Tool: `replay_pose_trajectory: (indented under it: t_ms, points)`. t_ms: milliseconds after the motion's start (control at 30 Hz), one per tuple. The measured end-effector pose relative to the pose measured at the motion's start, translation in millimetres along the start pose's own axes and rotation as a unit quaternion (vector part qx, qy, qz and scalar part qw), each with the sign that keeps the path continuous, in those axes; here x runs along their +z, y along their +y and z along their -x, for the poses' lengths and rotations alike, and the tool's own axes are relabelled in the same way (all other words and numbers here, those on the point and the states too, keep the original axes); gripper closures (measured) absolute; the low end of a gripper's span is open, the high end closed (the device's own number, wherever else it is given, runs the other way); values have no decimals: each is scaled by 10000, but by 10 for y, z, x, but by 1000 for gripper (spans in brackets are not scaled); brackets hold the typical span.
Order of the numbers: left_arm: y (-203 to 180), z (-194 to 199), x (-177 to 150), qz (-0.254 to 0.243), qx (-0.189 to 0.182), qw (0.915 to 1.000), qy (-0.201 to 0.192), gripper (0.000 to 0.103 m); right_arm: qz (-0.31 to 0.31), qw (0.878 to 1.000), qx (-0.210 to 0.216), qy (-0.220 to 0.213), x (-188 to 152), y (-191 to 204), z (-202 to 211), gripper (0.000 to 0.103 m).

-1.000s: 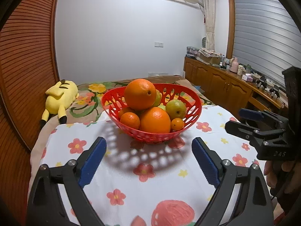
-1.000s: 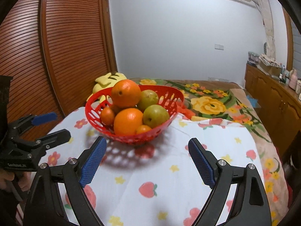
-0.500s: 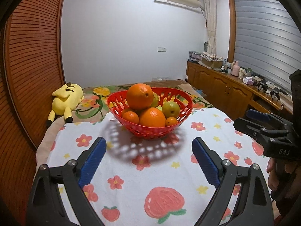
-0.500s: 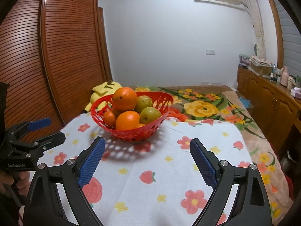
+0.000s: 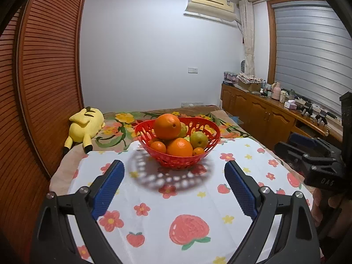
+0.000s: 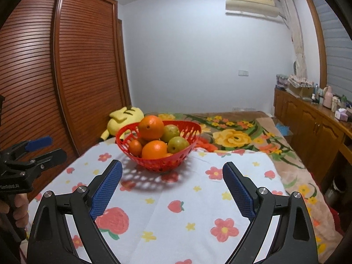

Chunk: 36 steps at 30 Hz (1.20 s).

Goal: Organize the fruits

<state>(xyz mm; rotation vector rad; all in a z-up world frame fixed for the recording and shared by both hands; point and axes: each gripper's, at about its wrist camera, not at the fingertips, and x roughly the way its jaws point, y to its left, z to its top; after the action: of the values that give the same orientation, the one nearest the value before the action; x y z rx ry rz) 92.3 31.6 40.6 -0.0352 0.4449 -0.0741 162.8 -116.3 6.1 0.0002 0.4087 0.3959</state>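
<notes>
A red perforated basket (image 5: 204,154) stands at the far end of a table with a white flowered cloth (image 5: 176,209). It holds several fruits: a big orange (image 5: 167,126) on top, another orange (image 5: 179,147) in front, small oranges and green fruit (image 5: 198,139). The basket also shows in the right wrist view (image 6: 176,161) with the top orange (image 6: 151,127). My left gripper (image 5: 175,176) is open and empty, well short of the basket. My right gripper (image 6: 172,175) is open and empty, also short of it. Each gripper shows at the other view's edge.
A yellow plush toy (image 5: 84,125) lies on the flowered bed (image 6: 237,132) behind the table. A slatted wooden wardrobe (image 5: 39,88) stands at the left. A wooden cabinet (image 5: 264,114) with clutter runs along the right wall.
Both grippers have drawn back from the basket and risen a little; the basket looks smaller and more of the cloth shows. The fruit has not moved.
</notes>
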Motion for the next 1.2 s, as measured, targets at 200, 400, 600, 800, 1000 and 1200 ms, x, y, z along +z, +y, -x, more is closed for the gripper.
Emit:
replay_pose_trajectory:
  t_ms: [200,400,600,800,1000,1200]
  points:
    - [21,81,-66,2,9,10000,-11,10,-25,9998,-75,-179,-24,7,175,9]
    - [31,114,-75,49,18,10000,-20,10,3,9995,-165,-258,-51,20,239,9]
    - [13,142,-85,-24,118,9999,-71,10,6,9995,-182,-256,-62,26,256,9]
    - [-21,165,-87,-42,96,9999,-73,9,0,9996,-152,-256,-71,33,268,9]
    - [-28,164,-88,-43,93,9999,-67,9,2,9995,-166,-261,-77,34,278,9]
    - [-28,163,-89,-46,84,9999,-59,9,-2,9996,-155,-251,-76,33,279,9]
